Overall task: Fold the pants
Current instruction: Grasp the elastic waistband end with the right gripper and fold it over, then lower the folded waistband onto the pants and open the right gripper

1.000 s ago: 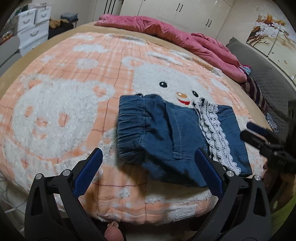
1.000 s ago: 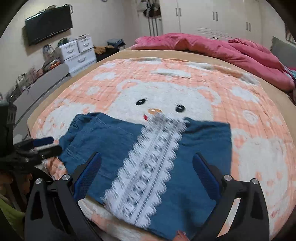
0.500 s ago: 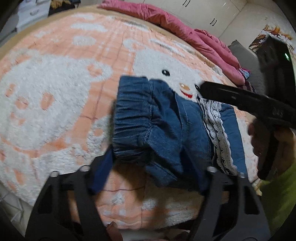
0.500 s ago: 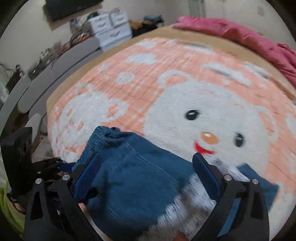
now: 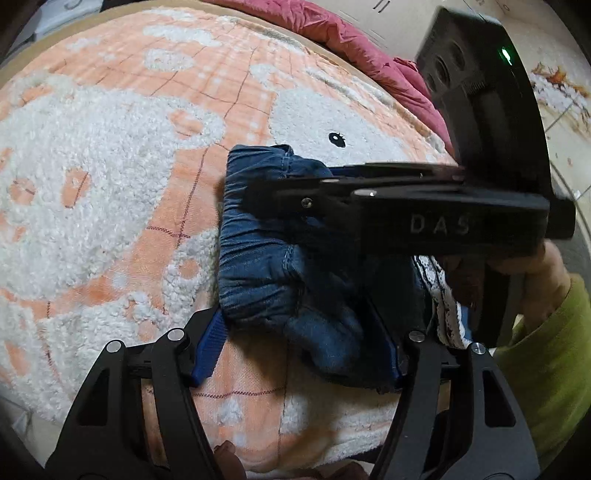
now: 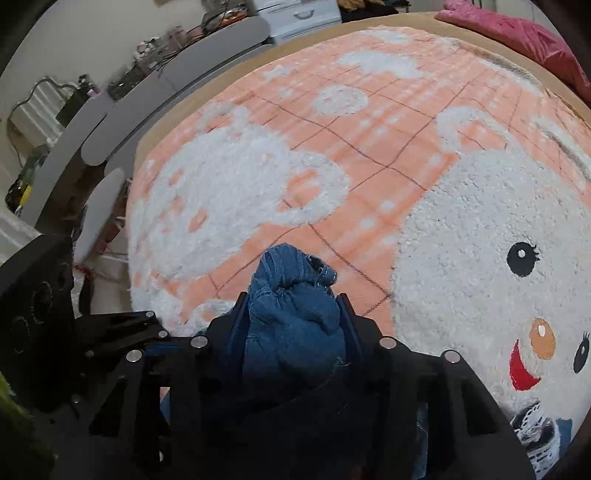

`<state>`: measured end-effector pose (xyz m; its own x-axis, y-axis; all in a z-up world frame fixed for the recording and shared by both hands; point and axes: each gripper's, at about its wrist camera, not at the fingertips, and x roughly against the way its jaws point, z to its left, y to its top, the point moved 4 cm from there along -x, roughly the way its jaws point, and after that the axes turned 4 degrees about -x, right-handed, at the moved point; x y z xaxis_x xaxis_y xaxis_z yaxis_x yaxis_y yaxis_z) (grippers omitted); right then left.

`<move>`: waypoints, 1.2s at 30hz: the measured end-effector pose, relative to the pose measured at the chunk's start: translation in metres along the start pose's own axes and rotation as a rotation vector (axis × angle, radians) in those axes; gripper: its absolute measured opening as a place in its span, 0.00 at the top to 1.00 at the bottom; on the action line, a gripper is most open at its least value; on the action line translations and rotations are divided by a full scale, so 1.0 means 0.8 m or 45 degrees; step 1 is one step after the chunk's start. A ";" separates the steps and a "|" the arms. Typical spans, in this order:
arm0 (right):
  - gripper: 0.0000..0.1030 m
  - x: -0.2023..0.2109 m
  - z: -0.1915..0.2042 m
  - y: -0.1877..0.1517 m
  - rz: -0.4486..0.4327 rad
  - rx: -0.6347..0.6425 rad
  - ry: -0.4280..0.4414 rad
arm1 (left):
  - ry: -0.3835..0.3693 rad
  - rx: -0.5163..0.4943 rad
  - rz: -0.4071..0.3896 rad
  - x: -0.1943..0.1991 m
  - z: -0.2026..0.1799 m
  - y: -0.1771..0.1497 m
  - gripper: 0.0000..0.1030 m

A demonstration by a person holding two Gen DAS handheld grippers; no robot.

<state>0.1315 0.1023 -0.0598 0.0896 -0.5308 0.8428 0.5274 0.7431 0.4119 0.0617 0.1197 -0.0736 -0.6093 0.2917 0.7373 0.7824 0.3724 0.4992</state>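
Observation:
Blue denim pants (image 5: 258, 266) with white lace trim (image 5: 443, 295) lie folded on the orange bear blanket (image 5: 110, 184). My left gripper (image 5: 299, 350) is shut on the near waistband end, and denim bunches up between its blue pads. My right gripper (image 5: 255, 195) reaches in from the right over the pants to the far waistband corner. In the right wrist view its jaws (image 6: 293, 321) are closing, with a wad of the pants (image 6: 295, 332) squeezed between the pads. The left gripper (image 6: 162, 339) sits close by at lower left. Lace trim (image 6: 535, 432) shows at lower right.
A pink duvet (image 5: 351, 48) lies along the far side of the bed. A hand (image 5: 546, 273) in a green sleeve (image 5: 546, 369) holds the right gripper. White drawers (image 6: 295, 14) and grey panels (image 6: 92, 129) stand past the blanket (image 6: 369, 166) edge.
The right gripper swung from the lace side across to the far waistband corner and closed on denim. The left gripper dropped slightly and closed on the near waistband end, bunching the fabric.

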 end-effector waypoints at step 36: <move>0.35 0.260 -0.148 -0.176 -0.638 -0.460 0.103 | -0.413 -0.530 -0.219 -0.022 -0.219 -0.038 0.42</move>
<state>0.1760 -0.1610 0.0162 -0.1867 -0.8192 0.5423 0.7733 0.2179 0.5954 0.0715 -0.0512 -0.0221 -0.6899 0.5384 0.4840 0.6127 0.0783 0.7864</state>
